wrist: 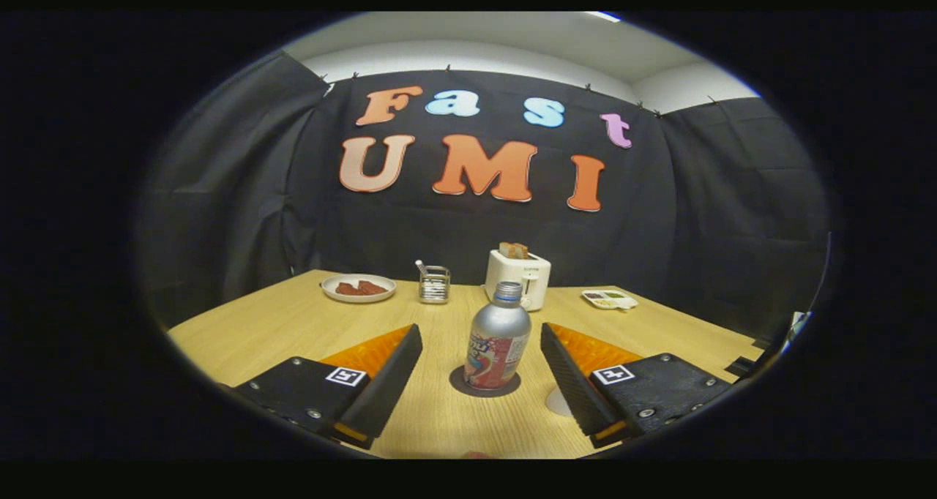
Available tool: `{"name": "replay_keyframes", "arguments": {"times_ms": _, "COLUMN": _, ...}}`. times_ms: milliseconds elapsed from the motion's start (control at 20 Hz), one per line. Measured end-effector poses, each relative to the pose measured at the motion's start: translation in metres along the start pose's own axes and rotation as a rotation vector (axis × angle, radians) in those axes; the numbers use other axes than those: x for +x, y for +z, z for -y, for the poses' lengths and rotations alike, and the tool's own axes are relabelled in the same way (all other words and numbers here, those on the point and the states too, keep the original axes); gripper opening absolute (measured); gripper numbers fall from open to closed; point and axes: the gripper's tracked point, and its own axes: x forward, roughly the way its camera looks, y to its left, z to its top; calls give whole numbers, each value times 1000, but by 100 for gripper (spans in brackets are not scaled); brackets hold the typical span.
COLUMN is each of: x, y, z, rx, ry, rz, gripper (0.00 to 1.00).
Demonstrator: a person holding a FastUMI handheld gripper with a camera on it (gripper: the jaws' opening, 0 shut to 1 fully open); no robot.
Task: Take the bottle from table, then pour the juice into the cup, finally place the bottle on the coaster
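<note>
Gripper: the gripper (482, 378) has its two fingers spread wide apart, gripping nothing; the left finger (381, 385) and right finger (575, 385) angle in toward the middle of the table.

Bottle: a silver bottle (498, 345) with a red printed label and a screw cap stands upright, straight ahead and in the gap between the two fingers — clear of both, touching neither.

Long axis: vertical; the bottle's sides face the inner pads, so a sideways squeeze would meet its body square on.

Under the bottle: a dark round coaster (484, 383) — the bottle rests on it, its base covering most of the disc.

Cup: a pale round shape (559, 402) shows just beside the right finger and partly behind it; it may be the cup's rim, but too little is visible to tell.

Table: light wood table (293, 323), bare around the bottle.

Beyond the bottle: a white toaster (518, 276) with bread in its slots directly behind it, a small metal rack (434, 285) and a plate (358, 287) of brown food to the left, a small dish (610, 298) to the right — all well apart from the fingers.

Judgement: since the bottle sits on the coaster with the fingers free, this reads either as the very start or as the close of the task; these pictures alone do not settle which.

Coming move: if a grasp is meant, it turns on going straight forward, keeping the bottle centred between the fingers.
</note>
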Motion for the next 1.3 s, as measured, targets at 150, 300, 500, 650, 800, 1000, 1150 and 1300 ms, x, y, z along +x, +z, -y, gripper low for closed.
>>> {"name": "replay_keyframes", "arguments": {"times_ms": 150, "x": -27, "y": 25, "z": -6, "rx": 4, "ry": 22, "rz": 41, "gripper": 96}}
{"name": "replay_keyframes", "arguments": {"times_ms": 300, "x": -52, "y": 56, "z": -15, "rx": -11, "ry": 37, "rz": 82, "gripper": 96}}
{"name": "replay_keyframes", "arguments": {"times_ms": 500, "x": -80, "y": 91, "z": -33, "rx": -10, "ry": 71, "rz": 148, "gripper": 96}}
{"name": "replay_keyframes", "arguments": {"times_ms": 650, "x": -100, "y": 102, "z": -48, "rx": 27, "ry": 124, "rz": 199, "gripper": 96}}
{"name": "replay_keyframes", "arguments": {"times_ms": 800, "x": -114, "y": 107, "z": -54, "rx": 76, "ry": 136, "rz": 234, "gripper": 96}}
{"name": "replay_keyframes", "arguments": {"times_ms": 1000, "x": -122, "y": 112, "z": -61, "rx": 53, "ry": 134, "rz": 247, "gripper": 96}}
{"name": "replay_keyframes", "arguments": {"times_ms": 1150, "x": -125, "y": 114, "z": -63, "rx": 37, "ry": 126, "rz": 241, "gripper": 96}}
{"name": "replay_keyframes", "arguments": {"times_ms": 1300, "x": -123, "y": 112, "z": -60, "rx": 52, "ry": 124, "rz": 216, "gripper": 96}}
